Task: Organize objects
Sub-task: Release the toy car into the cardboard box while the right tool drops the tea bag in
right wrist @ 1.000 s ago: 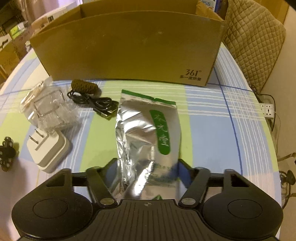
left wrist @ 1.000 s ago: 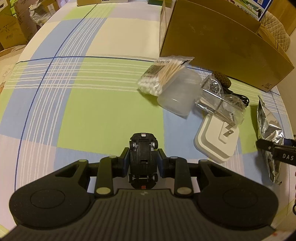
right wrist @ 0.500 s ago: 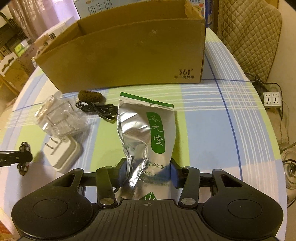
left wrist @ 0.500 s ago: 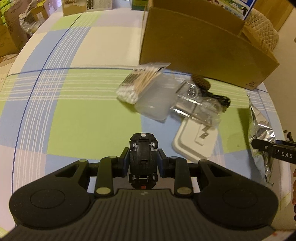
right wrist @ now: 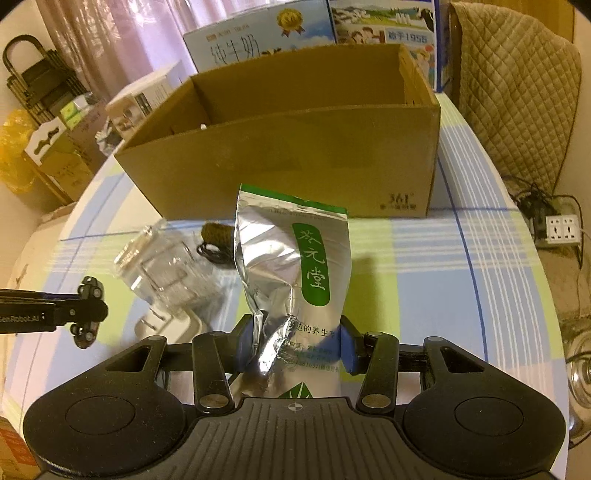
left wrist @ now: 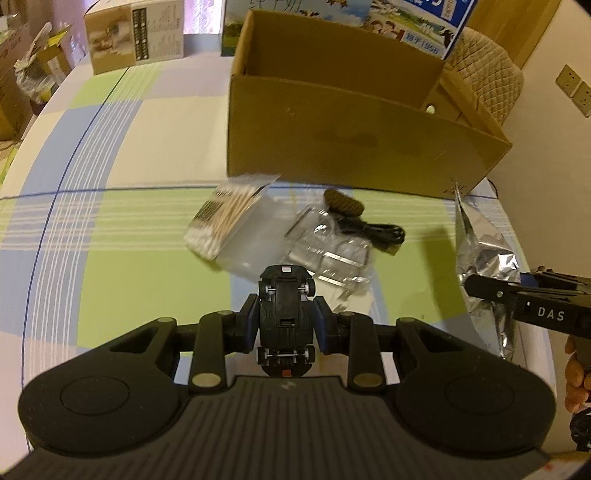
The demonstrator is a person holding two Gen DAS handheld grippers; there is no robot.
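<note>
My left gripper [left wrist: 286, 325] is shut on a black toy car [left wrist: 286, 291], underside up, held above the checked tablecloth. My right gripper [right wrist: 295, 343] is shut on a silver tea pouch [right wrist: 291, 266] with a green label, lifted off the table. The pouch also shows at the right in the left wrist view [left wrist: 480, 266]. An open cardboard box [left wrist: 351, 136] stands beyond both; it also shows in the right wrist view [right wrist: 288, 147]. The left gripper with the car shows at the left in the right wrist view [right wrist: 86, 314].
On the cloth before the box lie a cotton swab pack [left wrist: 229, 218], a frosted plastic case [left wrist: 258, 240], a clear plastic package [left wrist: 332, 247], a black cable [left wrist: 373, 230] and a white plug [right wrist: 166, 325]. Cartons [left wrist: 136, 35] stand behind. A padded chair [right wrist: 517, 92] is at the right.
Both grippers have risen and moved toward the box. The pouch has come up off the table. The car stays gripped.
</note>
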